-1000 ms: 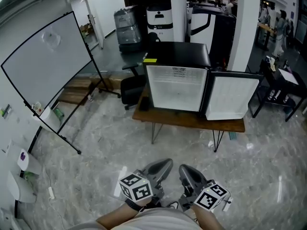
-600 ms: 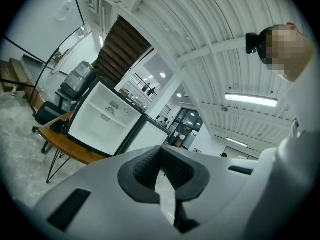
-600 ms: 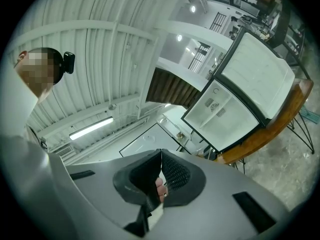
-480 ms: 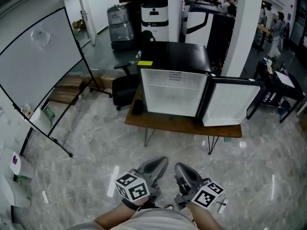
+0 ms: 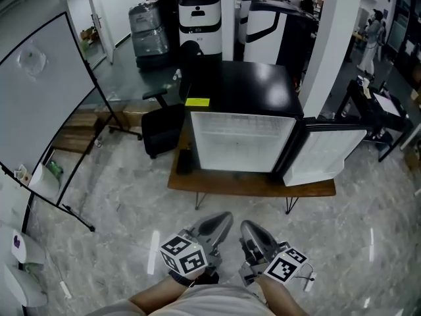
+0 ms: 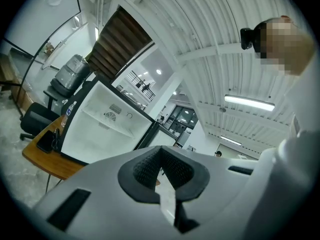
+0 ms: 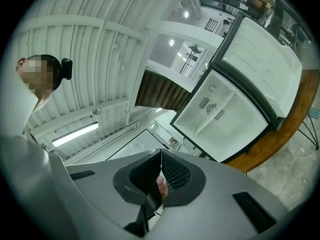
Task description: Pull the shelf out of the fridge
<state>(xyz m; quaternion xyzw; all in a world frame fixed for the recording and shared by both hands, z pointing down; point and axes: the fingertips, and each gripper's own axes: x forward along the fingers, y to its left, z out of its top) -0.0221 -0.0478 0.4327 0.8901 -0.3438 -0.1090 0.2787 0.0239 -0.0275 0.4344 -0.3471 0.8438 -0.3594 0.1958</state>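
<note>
A black mini fridge [image 5: 245, 86] stands on a low wooden table [image 5: 250, 185], its white inside [image 5: 238, 142] facing me and its door [image 5: 325, 155] swung open to the right. A white shelf [image 6: 107, 121] crosses the inside; the right gripper view shows this shelf [image 7: 215, 115] too. In the head view the glare hides it. My left gripper [image 5: 222, 218] and right gripper [image 5: 248, 228] are side by side close to my body, well short of the table. Both are shut with nothing between the jaws.
A black office chair [image 5: 160, 128] stands left of the table, and a dark object [image 5: 183, 160] lies on the table beside the fridge. A whiteboard on a stand [image 5: 39, 101] is at the left, a white pillar [image 5: 329, 45] behind the fridge's right. Marbled floor lies between me and the table.
The fridge and table have come closer and look larger in the head view. Both grippers keep the same place in front of my body and stay shut.
</note>
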